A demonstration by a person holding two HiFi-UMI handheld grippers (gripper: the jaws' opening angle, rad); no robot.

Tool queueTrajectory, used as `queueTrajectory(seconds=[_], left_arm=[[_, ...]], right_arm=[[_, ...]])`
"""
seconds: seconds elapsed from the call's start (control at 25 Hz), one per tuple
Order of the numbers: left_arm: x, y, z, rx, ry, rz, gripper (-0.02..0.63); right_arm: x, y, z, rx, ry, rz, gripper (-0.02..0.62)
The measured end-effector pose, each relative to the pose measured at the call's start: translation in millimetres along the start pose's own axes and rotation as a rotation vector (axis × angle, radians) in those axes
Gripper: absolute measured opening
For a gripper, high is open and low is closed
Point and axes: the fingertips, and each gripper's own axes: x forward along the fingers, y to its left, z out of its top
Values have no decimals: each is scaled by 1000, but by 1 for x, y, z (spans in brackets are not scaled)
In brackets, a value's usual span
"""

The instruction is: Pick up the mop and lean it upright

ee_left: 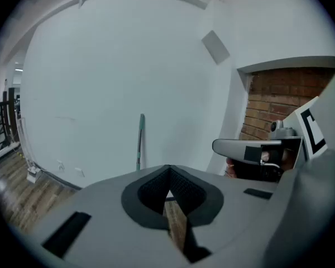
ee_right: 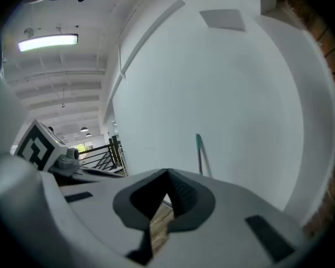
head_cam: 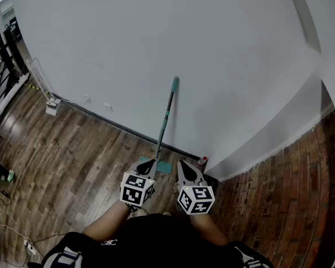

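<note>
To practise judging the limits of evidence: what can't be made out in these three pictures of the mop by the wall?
- Mop head: in the head view, partly covered by the left claw; in both gripper views, hidden behind each claw's own body.
- Small red-topped object: head view, too small to identify.
- White item at far left: head view, too small to name.

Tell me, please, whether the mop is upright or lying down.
Upright: the mop has its head on the floor and its handle leans against the white wall.
</note>
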Motion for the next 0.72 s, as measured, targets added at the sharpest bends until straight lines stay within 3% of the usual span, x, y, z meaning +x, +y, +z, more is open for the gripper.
queueTrajectory(seconds=[0.24,0.72], left_arm=[[-5,18,7,3,-13,-14,-5],[-7,37,-1,25,-22,-73,-5]], right_arm=[[14,19,2,-29,7,3,12],[17,29,-13,-36,31,-107,12]])
